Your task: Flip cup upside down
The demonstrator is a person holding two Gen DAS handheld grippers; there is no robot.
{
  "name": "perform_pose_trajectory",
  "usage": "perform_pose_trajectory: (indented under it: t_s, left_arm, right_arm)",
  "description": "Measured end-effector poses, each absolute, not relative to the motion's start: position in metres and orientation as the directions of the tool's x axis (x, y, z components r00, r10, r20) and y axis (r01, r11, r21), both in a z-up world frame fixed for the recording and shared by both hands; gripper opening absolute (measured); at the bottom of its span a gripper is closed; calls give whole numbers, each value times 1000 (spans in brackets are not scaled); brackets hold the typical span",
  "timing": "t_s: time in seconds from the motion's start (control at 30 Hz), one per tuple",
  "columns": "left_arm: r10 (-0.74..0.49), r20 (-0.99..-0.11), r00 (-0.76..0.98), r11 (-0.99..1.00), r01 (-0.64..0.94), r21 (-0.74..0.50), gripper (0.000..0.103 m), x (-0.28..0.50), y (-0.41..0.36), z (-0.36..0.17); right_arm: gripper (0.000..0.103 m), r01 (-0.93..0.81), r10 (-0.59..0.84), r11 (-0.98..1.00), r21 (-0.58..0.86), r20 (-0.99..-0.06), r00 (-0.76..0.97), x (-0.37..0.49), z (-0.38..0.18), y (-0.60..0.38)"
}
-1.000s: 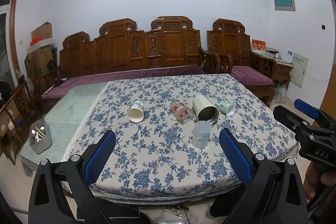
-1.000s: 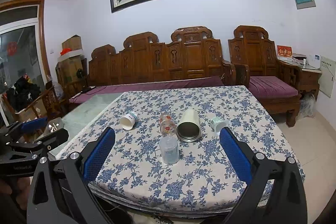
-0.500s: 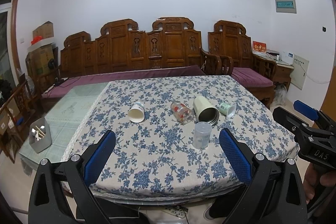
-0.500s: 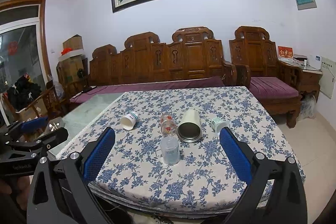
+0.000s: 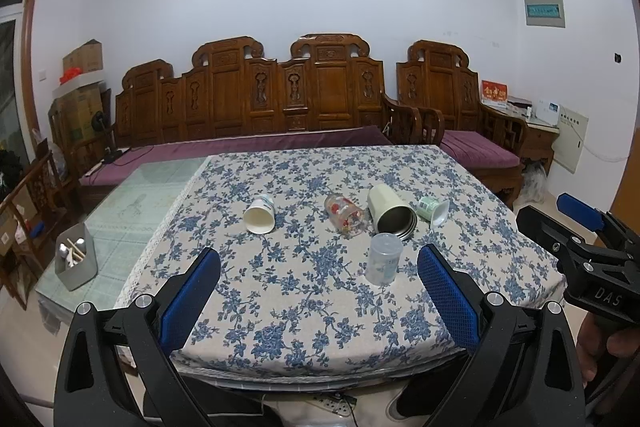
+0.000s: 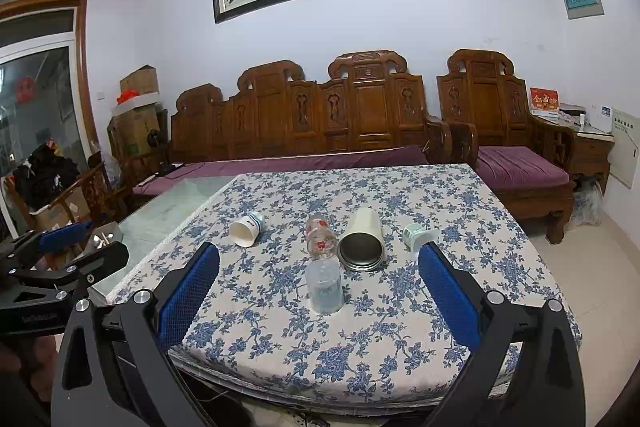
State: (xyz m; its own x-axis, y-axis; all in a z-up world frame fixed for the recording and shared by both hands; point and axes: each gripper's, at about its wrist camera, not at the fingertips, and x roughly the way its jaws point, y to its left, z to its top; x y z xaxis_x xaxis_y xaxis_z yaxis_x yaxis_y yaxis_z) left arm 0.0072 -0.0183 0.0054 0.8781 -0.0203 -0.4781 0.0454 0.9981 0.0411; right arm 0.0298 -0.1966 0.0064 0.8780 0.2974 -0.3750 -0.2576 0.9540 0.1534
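A translucent plastic cup point(image 5: 384, 259) point(image 6: 325, 287) stands on the floral tablecloth, nearest the front. Behind it lie four cups on their sides: a white paper cup point(image 5: 260, 215) point(image 6: 245, 229), a clear glass with red flowers point(image 5: 344, 215) point(image 6: 320, 237), a cream steel tumbler point(image 5: 390, 213) point(image 6: 362, 241) and a small green-patterned cup point(image 5: 433, 209) point(image 6: 416, 235). My left gripper point(image 5: 318, 301) is open and empty, back from the table's front edge. My right gripper point(image 6: 318, 301) is open and empty too, also short of the table.
The table point(image 5: 320, 307) has a bare glass part on its left point(image 5: 152, 195). A grey holder with utensils point(image 5: 76, 261) stands at its left edge. A carved wooden sofa point(image 5: 288, 99) lines the far wall. The right gripper shows in the left wrist view point(image 5: 588, 255).
Both views have drifted only slightly; the cups have not moved and both grippers stay open.
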Motion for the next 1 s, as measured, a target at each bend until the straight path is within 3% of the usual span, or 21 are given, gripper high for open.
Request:
perform_pose_trajectory:
  t_s: [1.0]
  left_arm:
    - [-23, -475, 880, 998, 45, 36, 95, 8, -22, 6]
  right_arm:
    - [100, -259, 299, 954, 154, -375, 877, 30, 6, -195]
